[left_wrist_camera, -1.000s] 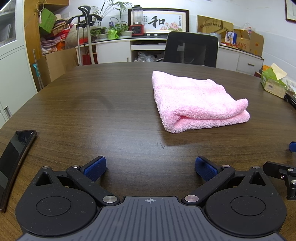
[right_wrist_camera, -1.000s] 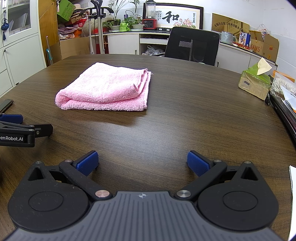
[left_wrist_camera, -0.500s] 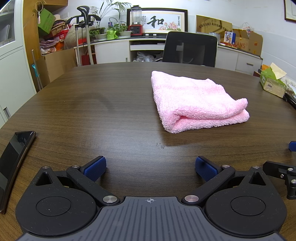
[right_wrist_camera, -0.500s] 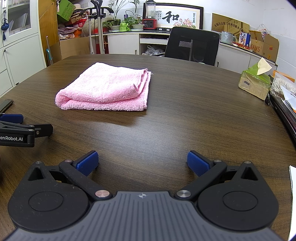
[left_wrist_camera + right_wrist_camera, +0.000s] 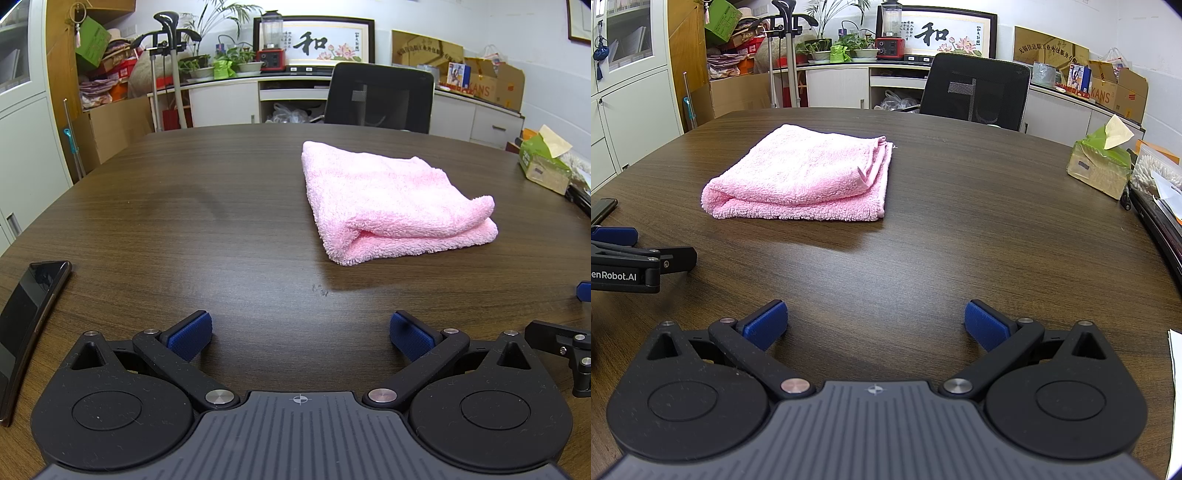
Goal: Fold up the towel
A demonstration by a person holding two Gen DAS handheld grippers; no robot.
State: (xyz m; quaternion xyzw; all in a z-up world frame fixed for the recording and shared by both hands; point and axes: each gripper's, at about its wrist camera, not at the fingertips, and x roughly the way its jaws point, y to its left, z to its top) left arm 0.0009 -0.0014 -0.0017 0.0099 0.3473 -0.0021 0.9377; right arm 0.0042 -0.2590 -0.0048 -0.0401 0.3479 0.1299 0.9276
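Your folded pink towel (image 5: 391, 201) lies on the worktop (image 5: 221, 229), well ahead of both released hand-held grippers, left (image 5: 300, 334) and right (image 5: 875, 323); a cardboard box (image 5: 1115, 90) reads "KANS".

- A dark wood-grain table (image 5: 184, 229) filled the foreground.
- A black mesh office chair (image 5: 380, 98) stood at its far edge.
- White cabinets (image 5: 836, 86) lined the white back wall.
- A framed calligraphy picture (image 5: 321, 42) hung above them.
- Potted plants (image 5: 820, 46) sat on the counter.
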